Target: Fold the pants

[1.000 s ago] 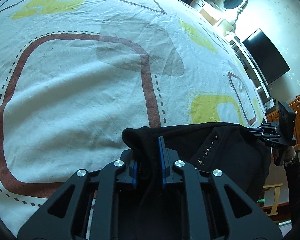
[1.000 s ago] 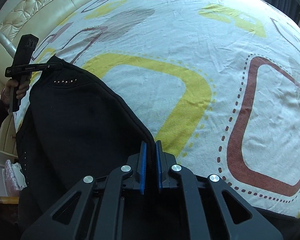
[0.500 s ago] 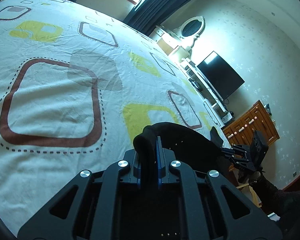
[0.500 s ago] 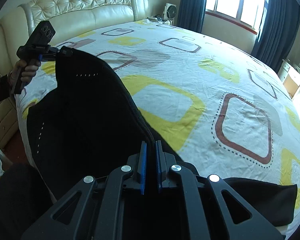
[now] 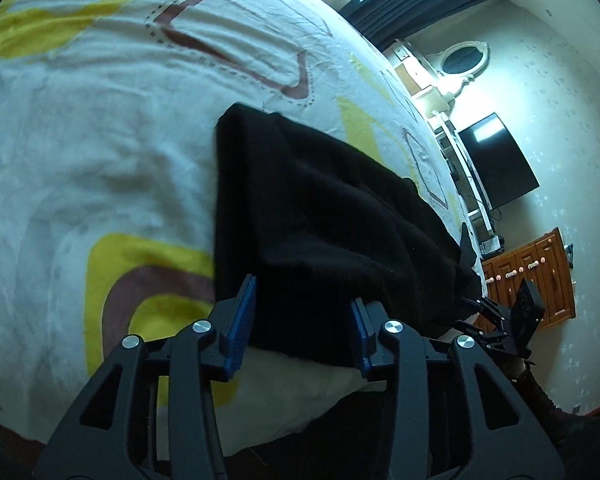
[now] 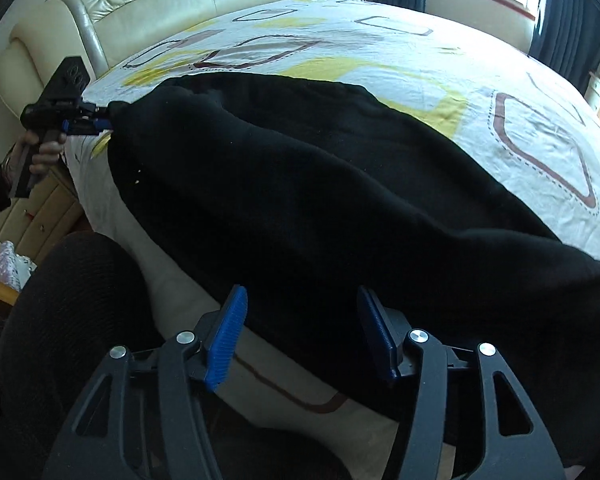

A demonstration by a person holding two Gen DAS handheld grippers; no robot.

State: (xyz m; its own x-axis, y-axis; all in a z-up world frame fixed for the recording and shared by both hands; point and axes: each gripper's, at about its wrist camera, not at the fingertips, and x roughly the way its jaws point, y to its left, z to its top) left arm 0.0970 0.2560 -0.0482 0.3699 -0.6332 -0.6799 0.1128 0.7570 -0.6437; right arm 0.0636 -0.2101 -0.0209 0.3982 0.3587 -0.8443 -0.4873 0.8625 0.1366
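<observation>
- Black fleece pants (image 6: 320, 200) lay spread along the near edge of the bed (image 6: 440, 64), partly hanging over it.
- Half a second before, both my grippers pinched the cloth; now my left gripper (image 5: 300, 320) and right gripper (image 6: 304, 328) stood wide, pads (image 6: 226, 334) clear of the fabric.
- I judged the lay-down finished: the garment rested flat, released at both ends.
- Next, I reckoned, came regripping an edge to make the first fold.
</observation>
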